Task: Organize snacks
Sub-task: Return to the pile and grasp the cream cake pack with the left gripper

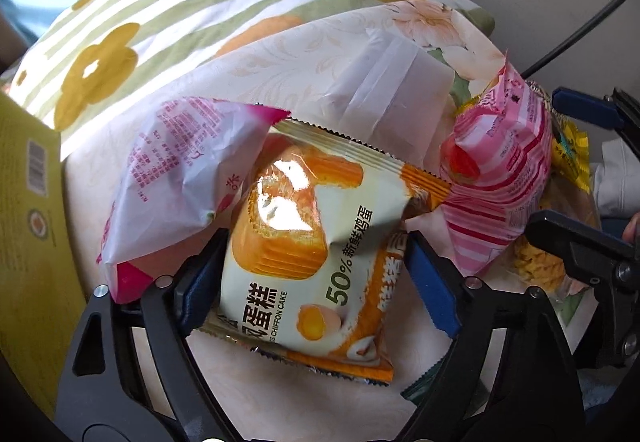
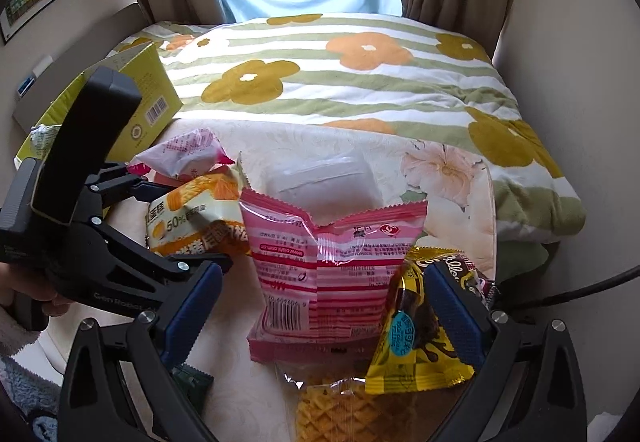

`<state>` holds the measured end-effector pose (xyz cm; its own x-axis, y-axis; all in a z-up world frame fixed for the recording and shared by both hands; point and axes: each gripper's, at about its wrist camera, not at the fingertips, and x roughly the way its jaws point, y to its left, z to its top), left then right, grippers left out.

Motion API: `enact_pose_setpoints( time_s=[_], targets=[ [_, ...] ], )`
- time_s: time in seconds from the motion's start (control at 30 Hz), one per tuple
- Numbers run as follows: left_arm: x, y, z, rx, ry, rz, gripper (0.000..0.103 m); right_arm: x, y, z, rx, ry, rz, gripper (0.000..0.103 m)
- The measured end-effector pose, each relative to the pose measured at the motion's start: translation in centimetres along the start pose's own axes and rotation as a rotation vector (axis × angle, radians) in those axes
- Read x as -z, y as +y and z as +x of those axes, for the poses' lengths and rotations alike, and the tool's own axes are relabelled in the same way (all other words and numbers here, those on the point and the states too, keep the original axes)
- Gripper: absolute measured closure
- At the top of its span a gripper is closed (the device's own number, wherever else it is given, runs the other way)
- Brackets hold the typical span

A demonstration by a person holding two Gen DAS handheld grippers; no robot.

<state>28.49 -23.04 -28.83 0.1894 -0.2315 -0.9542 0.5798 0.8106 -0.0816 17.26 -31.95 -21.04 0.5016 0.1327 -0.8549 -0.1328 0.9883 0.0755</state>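
Left wrist view: left gripper [image 1: 316, 270] low in the frame, blue pads on either side of the orange-and-cream cake pack [image 1: 316, 238], both pads touching its edges and pinching it across its width. White-and-magenta pack [image 1: 176, 178] overlapping the cake pack at upper left; pink striped pack [image 1: 500, 182] standing tilted at right; yellow box [image 1: 28, 210] along the left edge; flowered quilt [image 1: 200, 14] across the top. Right wrist view: right gripper [image 2: 324, 316] at the bottom, fingers spread wide, pink striped pack [image 2: 332, 274] upright in the gap, apart from the left pad [image 2: 192, 310]; right pad [image 2: 452, 310] just beside the yellow chocolate pack [image 2: 412, 354], contact not clear. Clear waffle pack [image 2: 340, 414] lying at bottom centre, under the pink one. Left gripper [image 2: 192, 220] at the left, around the cake pack [image 2: 192, 218]. Everything resting on a pale floral cloth [image 2: 440, 170] in front of the quilt [image 2: 360, 82].
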Motion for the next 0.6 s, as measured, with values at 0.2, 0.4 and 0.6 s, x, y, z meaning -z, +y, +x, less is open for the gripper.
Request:
enact_pose_setpoints(
  time_s=[0.2, 0.4, 0.6],
  targets=[
    [0.3, 0.0, -0.3, -0.006, -0.015, 0.046, 0.037, 0.0, 0.1, 0.7, 0.013, 0.013, -0.011, 0.003],
    [0.9, 0.3, -0.7, -0.017, -0.011, 0.033, 0.037, -0.1, 0.5, 1.1, 0.025, 0.010, -0.019, 0.003],
    [2.1, 0.4, -1.4, -0.032, -0.012, 0.018, 0.037, -0.3, 1.0, 1.7, 0.057, 0.009, -0.055, 0.004]
  ],
)
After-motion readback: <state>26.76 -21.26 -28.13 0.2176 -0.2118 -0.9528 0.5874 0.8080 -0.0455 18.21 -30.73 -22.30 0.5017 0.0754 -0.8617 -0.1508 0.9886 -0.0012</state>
